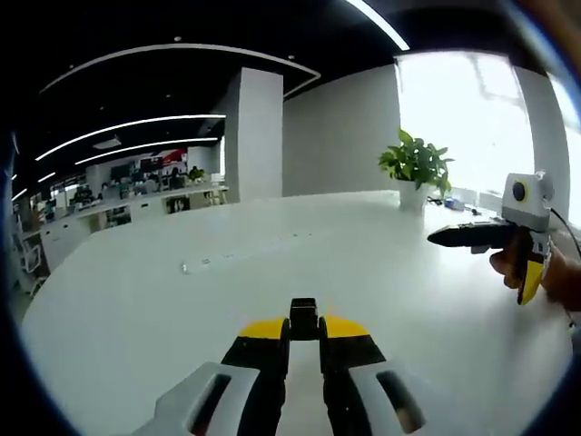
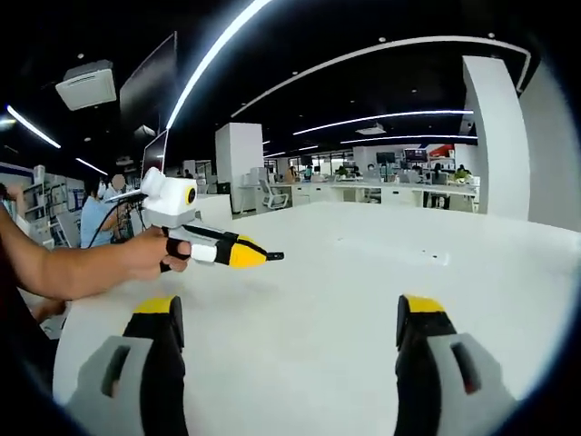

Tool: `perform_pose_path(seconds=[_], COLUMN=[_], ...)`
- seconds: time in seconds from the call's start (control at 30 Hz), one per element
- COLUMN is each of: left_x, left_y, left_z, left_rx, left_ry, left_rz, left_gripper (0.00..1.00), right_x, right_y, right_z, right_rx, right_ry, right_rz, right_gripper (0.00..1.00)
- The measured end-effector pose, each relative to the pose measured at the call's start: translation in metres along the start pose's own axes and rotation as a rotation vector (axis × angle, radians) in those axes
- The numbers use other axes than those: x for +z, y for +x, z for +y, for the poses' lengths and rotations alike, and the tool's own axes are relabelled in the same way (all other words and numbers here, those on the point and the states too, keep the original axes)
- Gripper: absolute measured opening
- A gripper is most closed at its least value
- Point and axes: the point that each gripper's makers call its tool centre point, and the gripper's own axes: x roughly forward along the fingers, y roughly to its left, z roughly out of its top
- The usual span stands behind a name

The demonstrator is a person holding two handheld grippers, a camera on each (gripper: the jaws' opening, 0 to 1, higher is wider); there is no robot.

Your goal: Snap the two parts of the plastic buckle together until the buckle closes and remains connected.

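Left claw [image 1: 304,338] tight on black buckle piece [image 1: 303,316] — right claw [image 2: 289,318] wide apart.

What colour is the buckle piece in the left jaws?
Black buckle piece, clearest in the left gripper view.

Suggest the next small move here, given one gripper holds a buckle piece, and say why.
Probably bring the right gripper, jaws wide open and empty, toward the black buckle part clamped in the left gripper. The mating part isn't identifiable on the white table, so locate it first.

One buckle part [image 1: 303,317], one plant [image 1: 416,163]
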Motion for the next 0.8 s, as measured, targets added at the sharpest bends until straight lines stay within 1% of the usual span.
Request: perform_pose_path(seconds=[0.07,0.23,0.33,0.4,0.63,0.8], left_x=[-0.002,-0.006,-0.003,0.003,0.003,0.006], left_y=[-0.001,-0.002,-0.001,0.005,0.011,0.015], left_z=[0.000,0.006,0.011,0.014,0.013,0.014], left_rx=[-0.001,0.008,0.024,0.025,0.020,0.017], left_ry=[0.001,0.004,-0.009,-0.014,-0.021,-0.015], left_rz=[0.003,0.017,0.007,0.004,0.006,0.003], left_gripper=[0.11,0.11,0.11,0.11,0.11,0.11], right_x=[-0.001,-0.001,-0.002,-0.002,-0.002,-0.008], right_y=[0.000,0.001,0.002,0.002,0.002,0.004], right_z=[-0.001,-0.001,-0.001,-0.001,-0.008,-0.005], right_rx=[0.001,0.002,0.001,-0.004,-0.020,-0.015], right_ry=[-0.003,-0.024,-0.030,-0.032,-0.038,-0.051], right_rz=[0.005,0.011,0.017,0.018,0.020,0.041], right_gripper=[0.99,0.99,0.99,0.99,0.98,0.99])
